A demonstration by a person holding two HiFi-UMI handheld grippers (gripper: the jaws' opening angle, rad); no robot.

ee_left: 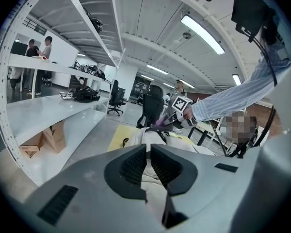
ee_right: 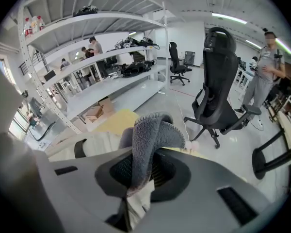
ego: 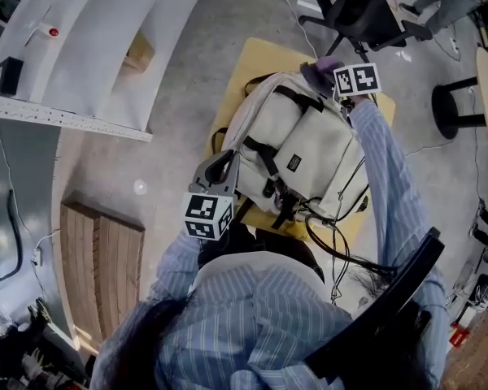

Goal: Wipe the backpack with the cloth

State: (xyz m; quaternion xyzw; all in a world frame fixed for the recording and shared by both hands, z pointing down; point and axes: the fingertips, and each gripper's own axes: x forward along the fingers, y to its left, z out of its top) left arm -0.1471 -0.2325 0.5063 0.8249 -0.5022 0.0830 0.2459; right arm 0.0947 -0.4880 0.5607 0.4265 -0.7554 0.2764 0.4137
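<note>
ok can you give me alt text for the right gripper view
The right gripper has its jaws shut on a grey fuzzy cloth, which loops up above them. A cream backpack lies just beyond and below, with a black office chair on the floor at right and white shelving at left.

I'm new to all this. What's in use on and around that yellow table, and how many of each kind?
Backpack: 1
Cloth: 1
Grippers: 2, the left gripper and the right gripper
Yellow table: 1
Total: 5
</note>
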